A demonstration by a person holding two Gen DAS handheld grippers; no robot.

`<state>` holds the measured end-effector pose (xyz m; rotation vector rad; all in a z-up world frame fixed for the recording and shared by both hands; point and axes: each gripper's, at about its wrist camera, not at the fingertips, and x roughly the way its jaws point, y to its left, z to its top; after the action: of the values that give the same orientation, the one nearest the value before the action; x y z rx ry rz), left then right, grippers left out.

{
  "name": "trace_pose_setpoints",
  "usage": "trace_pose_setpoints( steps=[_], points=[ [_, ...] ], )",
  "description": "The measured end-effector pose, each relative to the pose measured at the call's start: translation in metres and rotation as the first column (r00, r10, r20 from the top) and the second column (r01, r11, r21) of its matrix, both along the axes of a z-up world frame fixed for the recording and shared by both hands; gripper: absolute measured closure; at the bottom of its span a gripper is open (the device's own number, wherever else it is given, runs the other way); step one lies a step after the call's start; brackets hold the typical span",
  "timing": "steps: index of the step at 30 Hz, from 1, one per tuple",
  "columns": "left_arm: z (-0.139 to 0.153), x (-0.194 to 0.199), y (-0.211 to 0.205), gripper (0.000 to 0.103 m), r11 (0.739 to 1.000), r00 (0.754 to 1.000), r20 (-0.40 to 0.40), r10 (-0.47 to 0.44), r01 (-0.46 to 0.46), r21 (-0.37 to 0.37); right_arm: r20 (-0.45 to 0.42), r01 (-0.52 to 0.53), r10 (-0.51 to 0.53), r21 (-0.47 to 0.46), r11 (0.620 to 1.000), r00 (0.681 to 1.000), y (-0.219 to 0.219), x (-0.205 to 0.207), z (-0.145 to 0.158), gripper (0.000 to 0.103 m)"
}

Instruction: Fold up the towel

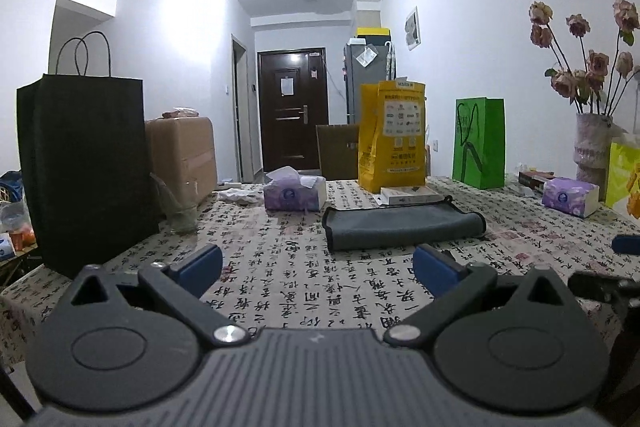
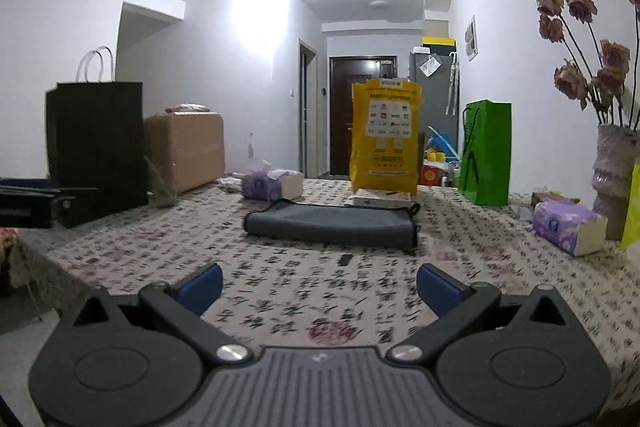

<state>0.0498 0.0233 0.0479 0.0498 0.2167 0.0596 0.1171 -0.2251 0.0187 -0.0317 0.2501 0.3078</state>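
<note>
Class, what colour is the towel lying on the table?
Dark grey, with a black edge trim; the towel shows best in the left wrist view.

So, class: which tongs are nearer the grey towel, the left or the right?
Neither clearly: the two look about level. Left tongs and right tongs are both open, short of the grey towel, touching nothing; it lies folded on the tablecloth.

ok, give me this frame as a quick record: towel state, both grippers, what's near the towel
towel: grey towel, lying folded on the tablecloth, not held
left gripper: open, short of the towel
right gripper: open, short of the towel
behind towel: yellow bag, tissue box
right of towel: green bag, second tissue pack, flower vase
left: black paper bag
</note>
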Motion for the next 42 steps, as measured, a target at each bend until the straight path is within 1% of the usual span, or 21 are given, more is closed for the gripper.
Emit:
trace_pose_setpoints(
  steps=[4, 9, 12, 16, 20, 25, 29, 34, 42],
  points=[
    [-0.003, -0.010, 0.000, 0.000, 1.000, 1.000, -0.010, -0.009, 0.008, -0.026, 0.022, -0.027, 0.027, 0.011, 1.000, 0.999, 0.004, -0.018, -0.004, 0.000],
    [-0.008, -0.017, -0.010, 0.000, 0.999, 0.999, -0.013, -0.038, 0.038, -0.009, 0.009, -0.035, 0.035, 0.006, 0.999, 0.999, 0.006, -0.028, -0.009, 0.000],
    [-0.010, -0.021, -0.013, 0.000, 0.999, 0.999, -0.019, -0.051, 0.051, -0.009, 0.000, -0.032, 0.032, 0.002, 0.999, 0.999, 0.004, -0.032, -0.010, 0.000],
    [-0.017, -0.029, -0.016, 0.000, 0.998, 0.997, -0.032, -0.069, 0.069, 0.010, -0.006, -0.021, 0.021, 0.004, 1.000, 1.000, -0.001, -0.039, -0.010, 0.000],
    [-0.022, -0.034, -0.016, 0.000, 0.997, 0.997, -0.029, -0.069, 0.070, 0.021, -0.005, -0.015, 0.015, 0.013, 1.000, 1.000, -0.005, -0.044, -0.009, 0.000],
    [-0.025, -0.040, -0.009, 0.000, 0.999, 0.999, -0.019, -0.050, 0.050, -0.012, -0.010, -0.009, 0.010, 0.032, 0.999, 1.000, -0.011, -0.050, -0.008, 0.000],
    [-0.027, -0.043, -0.008, 0.000, 0.998, 0.998, -0.018, -0.054, 0.054, -0.016, 0.002, -0.032, 0.032, 0.030, 0.999, 0.999, -0.008, -0.055, -0.008, 0.000],
    [-0.029, -0.043, -0.009, 0.000, 0.998, 0.998, -0.030, -0.059, 0.058, -0.021, 0.005, -0.046, 0.046, 0.031, 0.998, 0.999, -0.005, -0.057, -0.010, 0.000],
    [-0.034, -0.043, -0.012, 0.000, 0.998, 0.997, -0.047, -0.066, 0.066, -0.017, 0.000, -0.030, 0.030, 0.041, 0.999, 1.000, -0.006, -0.056, -0.013, 0.000]
  ],
)
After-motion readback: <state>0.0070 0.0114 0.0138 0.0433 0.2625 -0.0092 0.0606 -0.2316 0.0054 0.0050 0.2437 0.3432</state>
